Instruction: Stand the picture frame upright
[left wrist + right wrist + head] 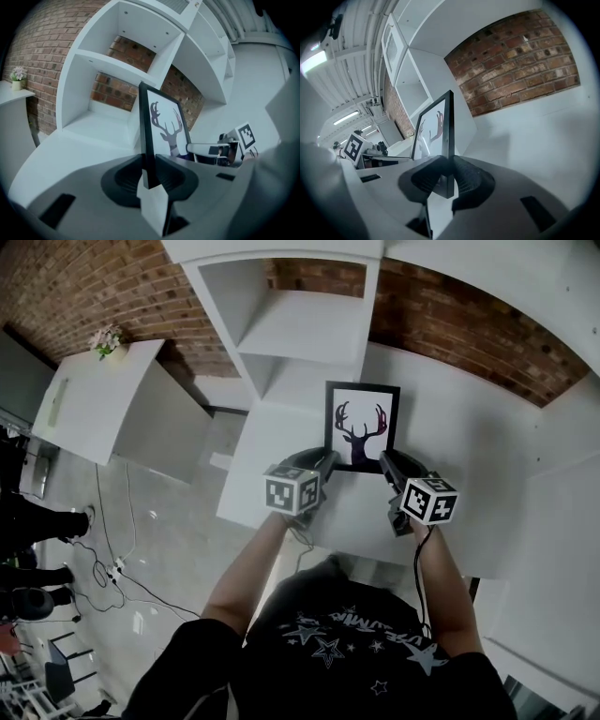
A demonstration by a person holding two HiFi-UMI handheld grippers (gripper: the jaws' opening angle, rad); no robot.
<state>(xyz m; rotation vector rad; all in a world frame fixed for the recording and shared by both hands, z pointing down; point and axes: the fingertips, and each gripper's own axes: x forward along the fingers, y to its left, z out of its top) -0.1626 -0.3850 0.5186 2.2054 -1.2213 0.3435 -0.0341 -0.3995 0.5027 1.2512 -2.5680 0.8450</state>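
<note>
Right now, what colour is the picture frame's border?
Black; the picture frame shows it best in the head view.

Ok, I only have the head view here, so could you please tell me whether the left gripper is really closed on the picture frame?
Observer: Yes. In the left gripper view, the left gripper is clamped on the black side edge of the picture frame, one jaw against each face.
Operator: Thank you. And the right one?
Observer: The same. The right gripper pinches the opposite side edge, low down near the corner.
Operator: How does the frame sit in that grip?
Observer: In the right gripper view it is seen edge-on, rising straight out from between the jaws.
</note>
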